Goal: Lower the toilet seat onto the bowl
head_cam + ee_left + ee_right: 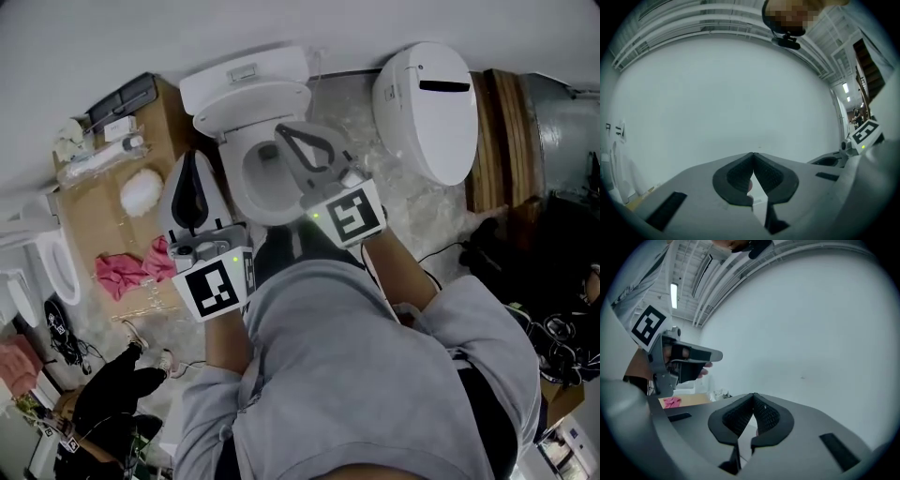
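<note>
as the person is bending over the white toilet, the head view is showing the toilet seat (251,101) standing raised, leaning back toward the tank (246,67), with the bowl (236,183) lying open below it. the right tool (291,139) is hovering over the bowl, its tips pointing toward the seat, while the left tool (192,167) is hanging just beside the bowl's left rim. a second white seat unit (427,108) is lying on the floor to the right, and a pink cloth (127,272) is sitting by the cardboard (94,202) at left.

through the left gripper view, the left tool (753,157) is pointing at a bare pale wall (717,93), its jaws clenched tip to tip with nothing between them.

through the right gripper view, the right tool (753,397) is likewise clenched on nothing, facing the same kind of pale wall, with the left tool (710,355) showing off to its left.
</note>
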Available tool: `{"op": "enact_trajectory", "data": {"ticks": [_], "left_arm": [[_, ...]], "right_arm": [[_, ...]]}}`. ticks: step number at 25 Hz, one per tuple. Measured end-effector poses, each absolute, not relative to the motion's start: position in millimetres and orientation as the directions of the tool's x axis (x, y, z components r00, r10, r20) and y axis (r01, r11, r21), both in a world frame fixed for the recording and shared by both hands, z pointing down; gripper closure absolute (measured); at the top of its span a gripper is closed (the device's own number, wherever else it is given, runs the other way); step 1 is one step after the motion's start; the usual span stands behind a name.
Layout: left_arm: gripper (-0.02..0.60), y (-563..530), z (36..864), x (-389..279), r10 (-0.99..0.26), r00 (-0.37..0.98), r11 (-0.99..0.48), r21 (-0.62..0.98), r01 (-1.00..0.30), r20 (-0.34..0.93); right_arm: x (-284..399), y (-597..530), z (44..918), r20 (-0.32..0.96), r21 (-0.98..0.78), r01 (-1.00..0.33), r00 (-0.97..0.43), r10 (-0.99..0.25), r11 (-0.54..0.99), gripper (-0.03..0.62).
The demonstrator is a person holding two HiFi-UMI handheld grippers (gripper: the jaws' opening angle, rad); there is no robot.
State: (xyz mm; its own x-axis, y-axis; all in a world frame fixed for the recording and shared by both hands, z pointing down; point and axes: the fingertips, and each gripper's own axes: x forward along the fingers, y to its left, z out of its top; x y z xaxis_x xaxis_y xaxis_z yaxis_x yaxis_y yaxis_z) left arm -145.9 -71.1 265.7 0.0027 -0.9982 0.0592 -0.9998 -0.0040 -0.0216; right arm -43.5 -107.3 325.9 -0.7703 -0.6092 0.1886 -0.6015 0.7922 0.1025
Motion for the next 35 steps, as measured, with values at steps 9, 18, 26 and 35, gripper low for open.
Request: {"op": "enact_trajectory", "data": {"ticks": [9,18,26,35], "left_arm": [[0.580,-75,233,-156,-1.000,-0.013,0.013,-0.019,-1.000,0.026],[0.580,-86,199,-169,-1.000,-0.016,0.017,-0.013,-1.000,-0.021],[0.580,-85,181,-177,-0.999,-0.019,0.019,-0.009,-1.000,-0.042],[0.580,-73,176,-173,-0.999,-0.019,0.019,-0.003,-1.000,-0.043]], "right_arm": [[-38,-124,249,0.029,0.075,-0.655,-0.752,-0.658,0.752,0.594],[-29,-132,193,-0.098,0.064,-0.701,-0.713,-0.694,0.710,0.595],[-23,-134,173,-0.128,0.084,-0.726,-0.687,-0.715,0.683,0.595],[-17,-123,167,-0.142,0.094,-0.743,-0.669,-0.730,0.663,0.595]]}}
